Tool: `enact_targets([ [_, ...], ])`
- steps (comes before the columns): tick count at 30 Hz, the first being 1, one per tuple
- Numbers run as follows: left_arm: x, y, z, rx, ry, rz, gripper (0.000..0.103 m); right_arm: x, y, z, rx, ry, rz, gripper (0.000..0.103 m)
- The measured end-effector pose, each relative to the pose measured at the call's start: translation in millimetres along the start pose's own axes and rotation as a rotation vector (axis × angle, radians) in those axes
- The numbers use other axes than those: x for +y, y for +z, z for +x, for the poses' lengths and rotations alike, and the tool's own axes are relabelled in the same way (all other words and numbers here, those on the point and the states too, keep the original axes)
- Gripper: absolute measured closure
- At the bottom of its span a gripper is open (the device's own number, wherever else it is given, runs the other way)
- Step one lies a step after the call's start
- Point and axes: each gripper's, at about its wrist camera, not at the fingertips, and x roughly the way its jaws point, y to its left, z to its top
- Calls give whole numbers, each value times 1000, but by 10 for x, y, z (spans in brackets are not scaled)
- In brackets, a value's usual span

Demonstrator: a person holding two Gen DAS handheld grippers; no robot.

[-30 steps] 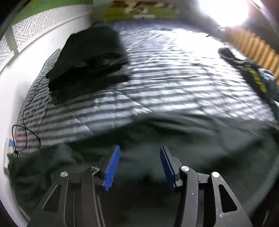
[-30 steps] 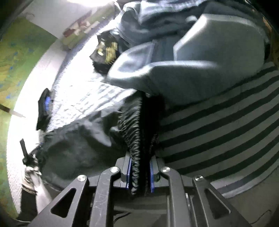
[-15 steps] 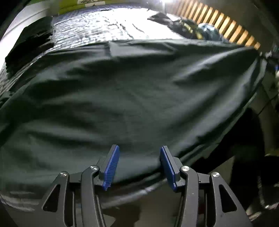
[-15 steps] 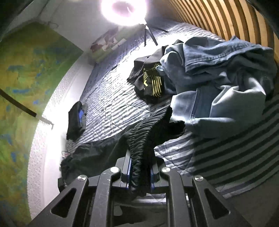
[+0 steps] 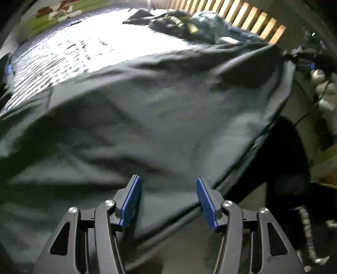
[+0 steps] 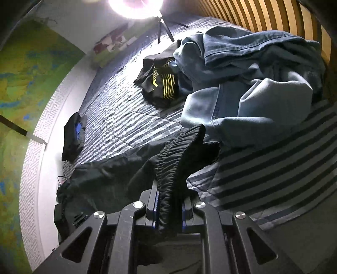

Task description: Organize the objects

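From the right wrist view I find the right gripper (image 6: 169, 210) clenched on the gathered elastic waistband of a pair of black trousers (image 6: 118, 175). The waistband stands bunched between the two blue pads and rises clear of the bed, while the rest of the garment trails down to my left across the blue-and-white striped quilt (image 6: 134, 126).

From the left wrist view, the left gripper (image 5: 168, 200) has its fingers (image 5: 131, 202) apart and opening. The black trousers (image 5: 147, 118) are spread wide beneath and ahead of them. The cloth's lower edge runs slanting through the gap, but neither pad presses on it, so I record this gripper as released. The picture is blurred, and I cannot tell whether the pads brush the fabric.

Other items noted on the bed:
- A heap of blue denim clothing (image 6: 252, 73) lies just beyond the held waistband, near the slatted wooden headboard (image 6: 263, 16).
- A black garment with yellow stripes (image 6: 162, 84) sits beside the denim.
- A small folded dark pile (image 6: 72, 137) lies well apart, at the quilt's far edge by the wall.
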Motion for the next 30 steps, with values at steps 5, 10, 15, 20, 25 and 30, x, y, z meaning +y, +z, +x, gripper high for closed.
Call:
enact_targets([
  [5,79,274,-404,-129,98,-21,44,289,39,-162,-20,53,-34,89],
  [10,485,108,-926,-243,201,-142,44,991,79,-349,-54,134,-144,89],
  [15,1314,-476,-1574,-358,355,-358,43,2038,67,-300,-57,235,-296,89],
  [20,2216,-1286,-2085,-406,605,-579,43,3243,-102,71,-24,313,-453,89],
  [25,2989,-2064,-2368,-468,666,-804,43,4491,-445,771,53,372,-597,89],
  [30,3221,-2624,-2543,-479,669,-862,43,5637,-1031,1730,128,368,-768,89],
])
